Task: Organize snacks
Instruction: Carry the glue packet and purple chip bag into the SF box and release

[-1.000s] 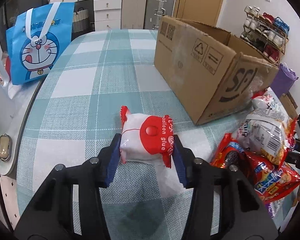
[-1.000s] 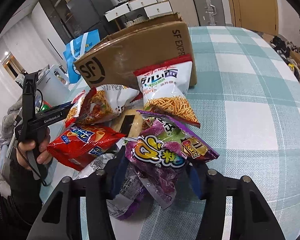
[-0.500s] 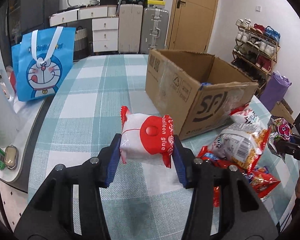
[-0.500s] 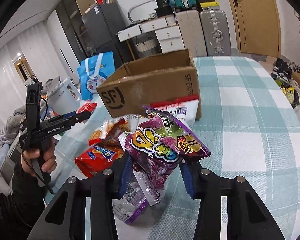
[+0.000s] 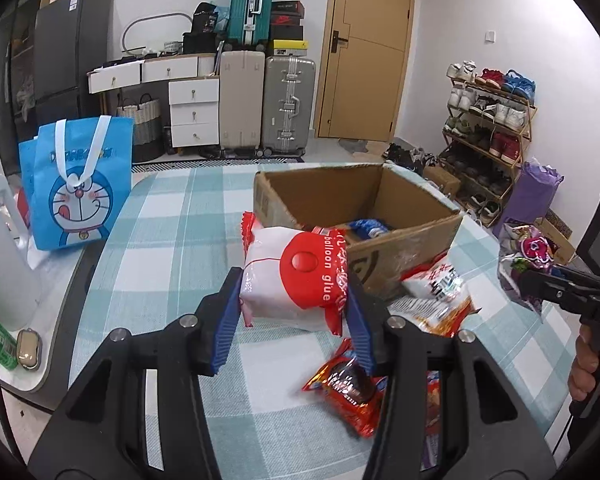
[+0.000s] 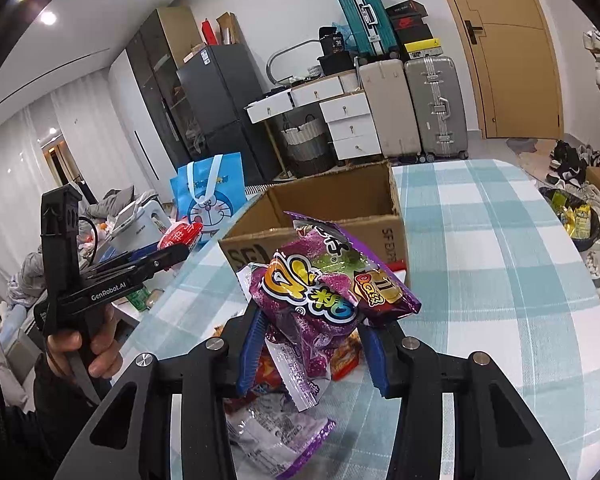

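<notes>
My left gripper (image 5: 294, 316) is shut on a white and red snack bag (image 5: 296, 280) and holds it in the air, short of the open cardboard box (image 5: 404, 240). My right gripper (image 6: 312, 344) is shut on a purple snack bag (image 6: 320, 292), held above the snack pile and short of the box (image 6: 380, 236). A blue packet (image 5: 368, 227) lies inside the box. The right gripper with its purple bag also shows in the left wrist view (image 5: 528, 252). The left gripper with its red bag also shows in the right wrist view (image 6: 180, 236).
Several snack bags lie on the checked tablecloth (image 5: 160, 248) by the box: a red one (image 5: 348, 384) and a white and orange one (image 5: 436, 292). A blue Doraemon bag (image 5: 80, 184) stands at the table's left edge. A white kettle (image 5: 0, 252) stands on a side counter.
Both grippers have risen with their bags and tilted level, so the box's open top now shows. The snack pile has dropped lower in both views.
</notes>
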